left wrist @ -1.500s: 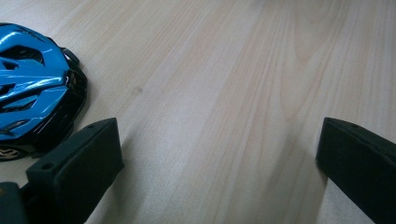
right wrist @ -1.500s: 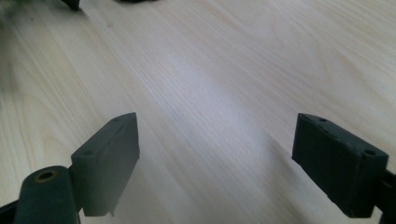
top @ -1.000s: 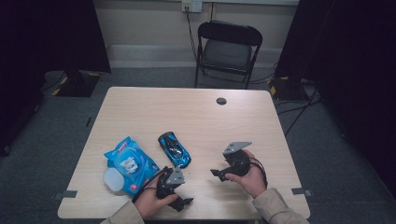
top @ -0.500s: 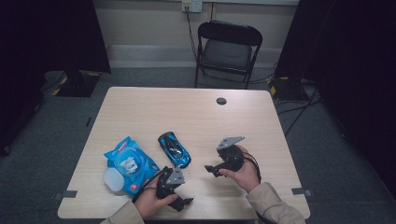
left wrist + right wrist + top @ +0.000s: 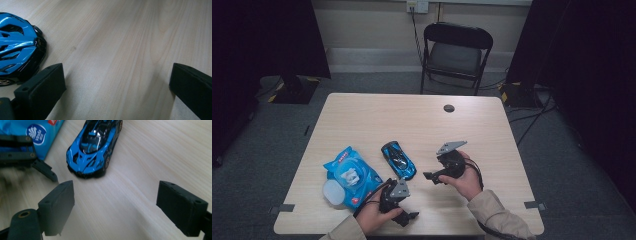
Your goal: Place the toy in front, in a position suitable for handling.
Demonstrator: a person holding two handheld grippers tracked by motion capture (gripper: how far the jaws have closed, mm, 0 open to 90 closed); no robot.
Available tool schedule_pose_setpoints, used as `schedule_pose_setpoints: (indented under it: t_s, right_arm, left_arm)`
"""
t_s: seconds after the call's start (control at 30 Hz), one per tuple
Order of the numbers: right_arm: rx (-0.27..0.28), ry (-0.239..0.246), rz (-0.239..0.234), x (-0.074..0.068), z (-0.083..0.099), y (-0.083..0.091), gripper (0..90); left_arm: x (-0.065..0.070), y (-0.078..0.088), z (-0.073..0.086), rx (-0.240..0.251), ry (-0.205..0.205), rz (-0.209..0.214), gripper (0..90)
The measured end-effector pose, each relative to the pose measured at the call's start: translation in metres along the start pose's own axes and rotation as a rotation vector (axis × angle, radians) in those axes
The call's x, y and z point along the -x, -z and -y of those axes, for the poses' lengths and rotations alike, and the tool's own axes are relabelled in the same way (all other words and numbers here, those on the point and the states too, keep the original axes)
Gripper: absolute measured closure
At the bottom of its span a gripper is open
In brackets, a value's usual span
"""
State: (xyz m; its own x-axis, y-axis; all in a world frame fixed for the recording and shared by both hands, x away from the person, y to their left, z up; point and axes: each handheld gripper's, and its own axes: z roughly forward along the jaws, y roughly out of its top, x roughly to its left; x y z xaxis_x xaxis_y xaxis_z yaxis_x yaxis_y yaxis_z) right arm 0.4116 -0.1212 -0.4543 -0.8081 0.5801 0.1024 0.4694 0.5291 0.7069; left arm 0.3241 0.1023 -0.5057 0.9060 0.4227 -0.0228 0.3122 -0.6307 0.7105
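Table [image 5: 412, 120]: pale wood, seen whole from the high view, with a folding chair [image 5: 455, 50] behind its far edge and a small dark disc [image 5: 449, 108] near that edge. The gripper views gave wood grain at close range and no chair.

Blue wipes packet [image 5: 353, 175]: lay at the near left of the table, a white lid at its near end. The right gripper view caught one printed corner of it [image 5: 35, 132].

Blue toy car [image 5: 398, 160]: sat just right of the packet, apart from both grippers. The right gripper view showed it nose-on [image 5: 93, 150], between and beyond the jaws; the left gripper view showed one end at its left edge [image 5: 17, 47], beside the left jaw.

Right gripper [image 5: 434, 176]: held just right of the car, jaws spread wide, nothing between them [image 5: 115, 207].

Left gripper [image 5: 408, 217]: rested at the near edge below the car, jaws likewise wide apart and empty [image 5: 117, 87].
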Motion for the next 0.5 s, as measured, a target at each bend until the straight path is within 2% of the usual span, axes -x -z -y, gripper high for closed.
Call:
schedule_pose_setpoints:
  t_s: [0.5]
  right_arm:
    - [0.018, 0.001, 0.008, -0.009, -0.026, -0.024, 14.2]
  left_arm:
    - [0.000, 0.000, 0.000, -0.005, 0.002, 0.007, 0.0]
